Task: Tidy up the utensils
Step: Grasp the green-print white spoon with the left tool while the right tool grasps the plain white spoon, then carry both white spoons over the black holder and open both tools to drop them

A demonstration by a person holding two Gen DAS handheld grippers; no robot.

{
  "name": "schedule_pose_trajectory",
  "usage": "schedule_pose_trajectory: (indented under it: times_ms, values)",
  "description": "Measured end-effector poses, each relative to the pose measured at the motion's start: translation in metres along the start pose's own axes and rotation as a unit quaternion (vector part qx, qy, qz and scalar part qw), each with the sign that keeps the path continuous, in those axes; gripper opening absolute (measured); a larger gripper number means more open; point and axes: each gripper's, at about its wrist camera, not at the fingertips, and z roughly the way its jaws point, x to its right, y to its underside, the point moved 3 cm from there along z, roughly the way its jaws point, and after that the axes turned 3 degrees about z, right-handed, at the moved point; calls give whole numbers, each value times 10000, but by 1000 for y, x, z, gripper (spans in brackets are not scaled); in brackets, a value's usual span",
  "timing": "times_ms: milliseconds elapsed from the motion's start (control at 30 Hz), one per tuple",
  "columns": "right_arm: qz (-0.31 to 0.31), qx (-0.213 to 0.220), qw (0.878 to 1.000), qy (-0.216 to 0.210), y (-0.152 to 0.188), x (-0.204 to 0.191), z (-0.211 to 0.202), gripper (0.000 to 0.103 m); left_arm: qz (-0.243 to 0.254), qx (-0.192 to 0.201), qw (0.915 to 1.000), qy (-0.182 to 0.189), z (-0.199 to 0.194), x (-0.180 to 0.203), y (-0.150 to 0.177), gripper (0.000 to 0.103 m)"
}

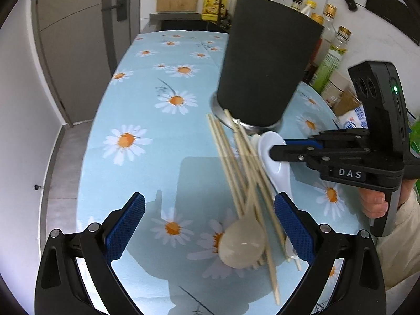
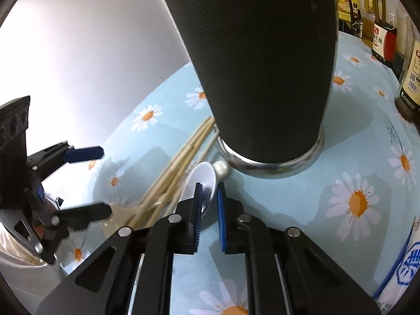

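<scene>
Your right gripper (image 2: 209,193) is pinching the white spoon's (image 2: 202,181) bowl beside the black holder (image 2: 262,65); your left gripper (image 1: 210,210) is hanging spread over the chopsticks (image 1: 236,162).

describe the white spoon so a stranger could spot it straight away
Find the tall black holder on the daisy tablecloth. At its base lies a fan of wooden chopsticks; the white spoon lies at their right edge, glossy white unlike the beige spoon, its bowl pinched in the right gripper.
</scene>
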Motion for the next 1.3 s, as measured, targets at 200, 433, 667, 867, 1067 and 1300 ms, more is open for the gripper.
schedule_pose_trajectory:
  times_ms: [200,433,667,867,1067,1300]
  values:
    - [252,243,9994,-19,0,0,-12,9,176,-102,9993,323,5,18,2,96]
    - [391,567,9975,-134,-7,-4,-30,8,518,-118,9966,636,10,44,1,95]
    - [610,770,9945,-356,-13,-5,-42,8,632,-184,9940,877,15,56,0,78]
    - [639,914,9927,-470,-16,-7,-57,8,561,-250,9942,888,14,51,-3,10]
    - [477,1152,9910,-487,-20,-19,-80,8,654,-113,9934,934,-3,51,-12,10]
    - [146,1647,9856,-357,-34,-35,-127,8,978,238,9913,842,-32,59,-39,10]
